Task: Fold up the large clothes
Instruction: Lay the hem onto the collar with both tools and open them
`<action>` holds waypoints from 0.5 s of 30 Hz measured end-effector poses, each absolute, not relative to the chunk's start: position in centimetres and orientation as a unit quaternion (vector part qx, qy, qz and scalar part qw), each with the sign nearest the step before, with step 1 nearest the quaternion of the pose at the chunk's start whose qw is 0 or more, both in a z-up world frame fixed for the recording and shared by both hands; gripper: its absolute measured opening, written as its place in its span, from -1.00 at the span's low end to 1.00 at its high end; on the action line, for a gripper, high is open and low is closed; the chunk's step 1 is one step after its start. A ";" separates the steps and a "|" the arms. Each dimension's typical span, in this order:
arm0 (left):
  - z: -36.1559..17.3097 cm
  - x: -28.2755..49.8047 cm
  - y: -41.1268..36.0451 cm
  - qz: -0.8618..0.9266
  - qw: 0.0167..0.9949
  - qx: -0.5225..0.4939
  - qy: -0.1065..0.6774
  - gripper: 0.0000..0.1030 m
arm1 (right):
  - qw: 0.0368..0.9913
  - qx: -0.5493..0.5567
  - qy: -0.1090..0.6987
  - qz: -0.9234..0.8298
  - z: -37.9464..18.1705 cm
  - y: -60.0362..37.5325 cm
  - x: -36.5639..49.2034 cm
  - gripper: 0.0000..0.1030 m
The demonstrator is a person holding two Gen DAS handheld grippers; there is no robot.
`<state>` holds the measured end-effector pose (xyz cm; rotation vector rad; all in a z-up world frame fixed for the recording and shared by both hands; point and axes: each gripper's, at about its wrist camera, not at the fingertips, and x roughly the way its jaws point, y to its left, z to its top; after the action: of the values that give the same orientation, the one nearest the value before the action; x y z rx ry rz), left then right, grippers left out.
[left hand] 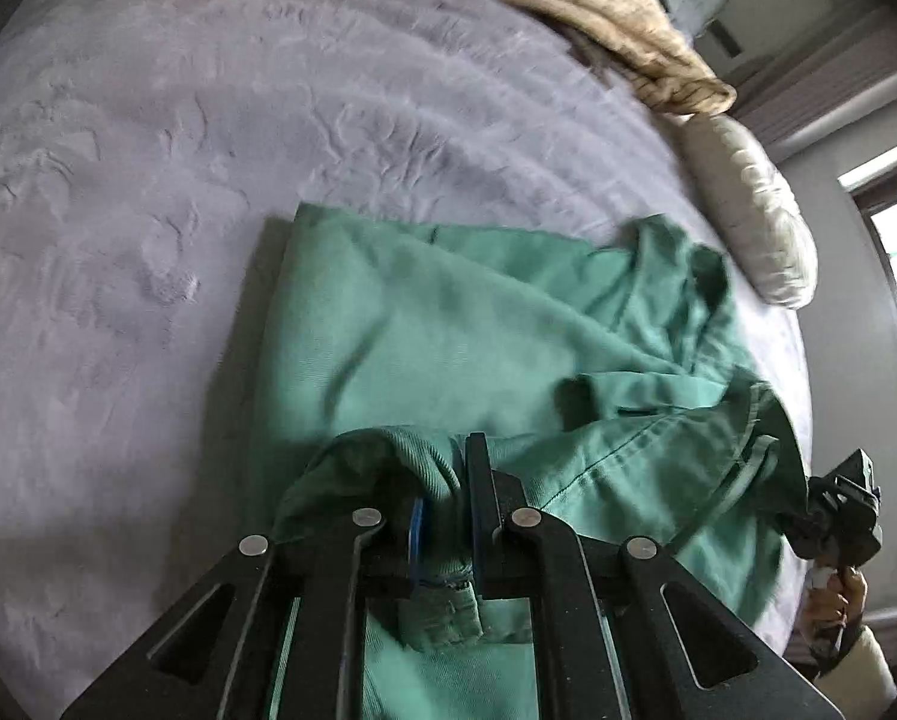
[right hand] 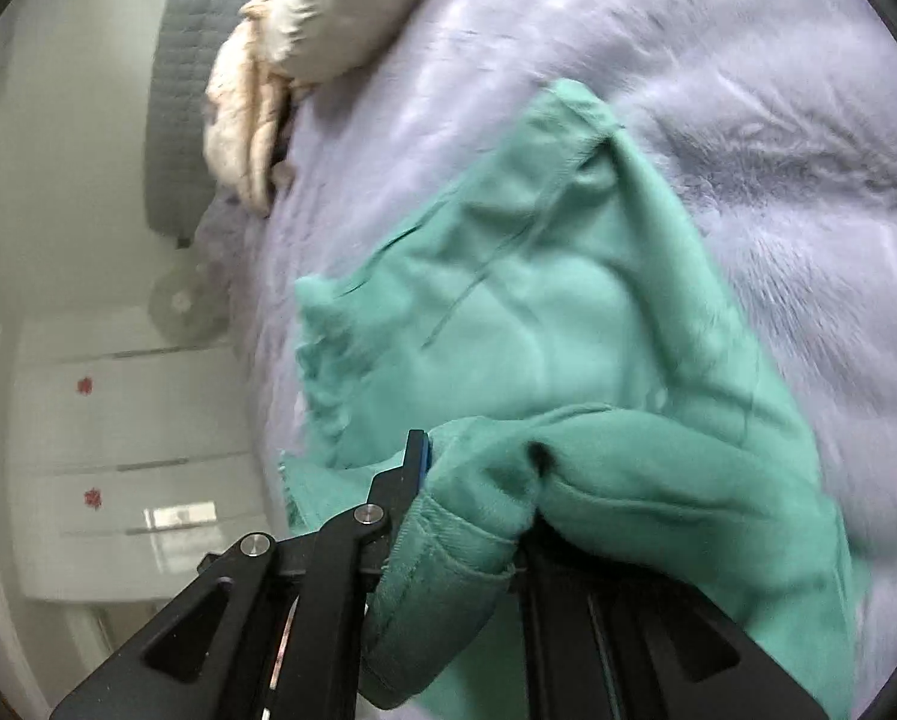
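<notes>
1. Green cotton-like cloth, a large green garment (left hand: 448, 330), lies partly spread on a bed with a pale lilac fuzzy bed cover (left hand: 148, 180).
2. In the left wrist view, the far part of the garment is flat on the cover, with a straight folded edge at the far left; the near part rises from the bed toward both grippers.
3. The left gripper (left hand: 445, 516) is clamped on a thick edge of the garment; the cloth is bunched between its two black fingers and a short seamed end hangs behind them.
4. The right gripper (right hand: 472, 480) is also closed on the garment; a hemmed band of cloth is pinched there, and cloth drapes over its right finger, so only the left finger is clearly seen.
5. In the left wrist view, the right gripper (left hand: 838, 510) appears at the near right edge, holding the other end of the same raised edge, with the person's hand (left hand: 838, 600) below it.
6. A beige crumpled blanket (left hand: 616, 24) and a cream pillow (left hand: 760, 216) lie at the far right side of the bed, well apart from the garment.
7. In the right wrist view, a white drawer cabinet (right hand: 118, 450) with small red marks stands left of the bed, and a small fan (right hand: 181, 306) is near it.
8. Both views are a little blurred.
</notes>
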<state>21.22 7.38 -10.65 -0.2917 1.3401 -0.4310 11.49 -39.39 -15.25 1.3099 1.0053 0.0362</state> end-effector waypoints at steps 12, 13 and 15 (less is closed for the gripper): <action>-3.8 20.1 8.1 -0.181 0.818 -0.066 0.541 0.76 | 0.693 0.591 0.412 0.034 -13.2 -40.5 12.0 0.22; -3.3 20.4 7.9 -0.179 0.822 -0.059 0.537 0.76 | 0.708 0.578 0.405 0.030 -12.1 -40.7 12.3 0.27; -3.2 20.9 7.5 -0.178 0.824 -0.036 0.537 0.76 | 0.734 0.546 0.404 0.003 -10.0 -41.4 12.3 0.28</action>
<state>20.90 7.48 -3.25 -0.0763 1.1412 -0.3788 12.32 -41.39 -10.00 1.2005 0.8889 0.0067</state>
